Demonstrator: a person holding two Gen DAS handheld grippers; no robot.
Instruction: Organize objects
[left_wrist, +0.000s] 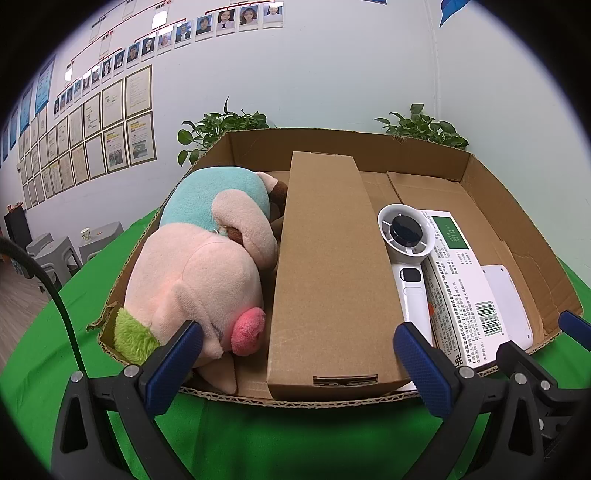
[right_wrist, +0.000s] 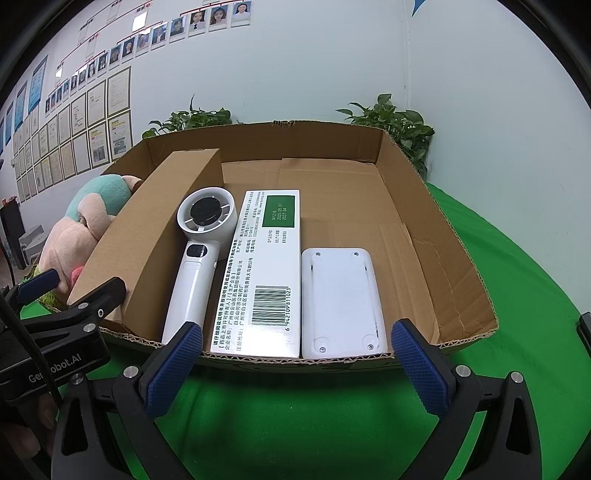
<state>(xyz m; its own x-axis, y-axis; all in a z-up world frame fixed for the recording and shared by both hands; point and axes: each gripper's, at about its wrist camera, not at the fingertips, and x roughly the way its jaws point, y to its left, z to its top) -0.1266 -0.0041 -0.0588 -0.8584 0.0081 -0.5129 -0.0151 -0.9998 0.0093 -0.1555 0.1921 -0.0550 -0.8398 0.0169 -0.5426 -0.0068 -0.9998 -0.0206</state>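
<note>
Both grippers hover level over the green cloth, jaws spread wide and empty. Ahead of the left gripper (left_wrist: 295, 363) the shallow corrugated cardboard tray (left_wrist: 332, 146) holds a pink-and-teal plush pig (left_wrist: 199, 266) and long brown carton (left_wrist: 328, 273); ahead of the right gripper (right_wrist: 295, 363) lie a white handheld fan (right_wrist: 199, 254), white printed medicine box (right_wrist: 264, 273) and white rounded plastic device (right_wrist: 341, 299).

Ahead of our left gripper (left_wrist: 297, 360), the long brown box (left_wrist: 325, 280) hides the plush toy's (left_wrist: 207, 273) far side. We cannot read the medicine carton's (right_wrist: 264, 269) small print.
</note>
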